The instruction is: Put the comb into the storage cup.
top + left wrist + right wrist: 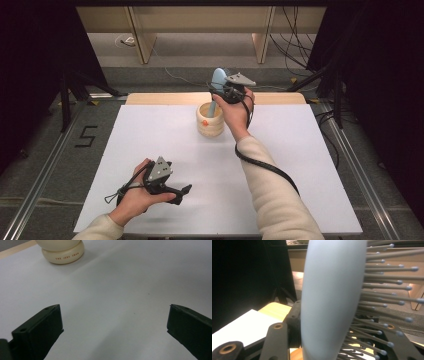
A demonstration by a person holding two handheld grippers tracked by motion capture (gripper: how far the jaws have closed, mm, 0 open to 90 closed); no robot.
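Two claws | right claw (223, 90) grips hairbrush (218, 79) over cup (210, 120), seemingly near far edge | left claw (181, 194) wide, clear board (165, 145)

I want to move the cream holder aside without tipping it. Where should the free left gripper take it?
Grip the holder low, around its wide bottom ring, coming in level from the near left side. It bulges in rings, so jaws seat in a groove; the brush and right gripper crowd its top. The left gripper is open.

One hairbrush (218, 80), one cream holder (210, 121), one white counter (150, 135), two grippers: left gripper (182, 192), right gripper (220, 90).
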